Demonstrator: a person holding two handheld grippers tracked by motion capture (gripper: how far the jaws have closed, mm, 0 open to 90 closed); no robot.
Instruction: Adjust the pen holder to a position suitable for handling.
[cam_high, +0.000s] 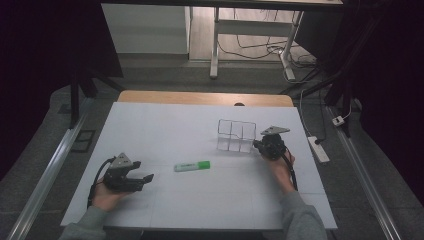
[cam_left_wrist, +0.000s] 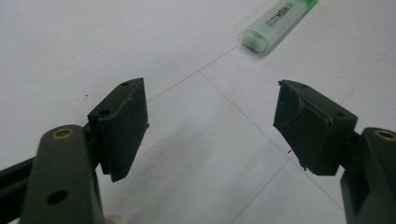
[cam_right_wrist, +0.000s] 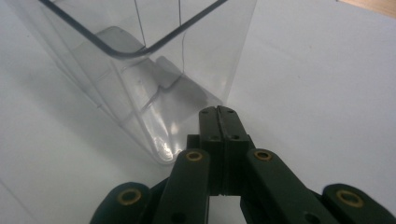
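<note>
Ideally the wide-open left gripper (cam_high: 146, 178) advances toward two o'clock to straddle the green highlighter (cam_high: 192, 166) squarely, while the closed, empty right gripper (cam_high: 256, 145) steadies the clear organiser (cam_high: 236, 135).

In the left gripper view the top edge cuts off the far end of the highlighter (cam_left_wrist: 275, 21). In the right gripper view the clear organizer (cam_right_wrist: 140, 60) runs past the top and left edges, and its clear walls make its dividers hard to trace.
</note>
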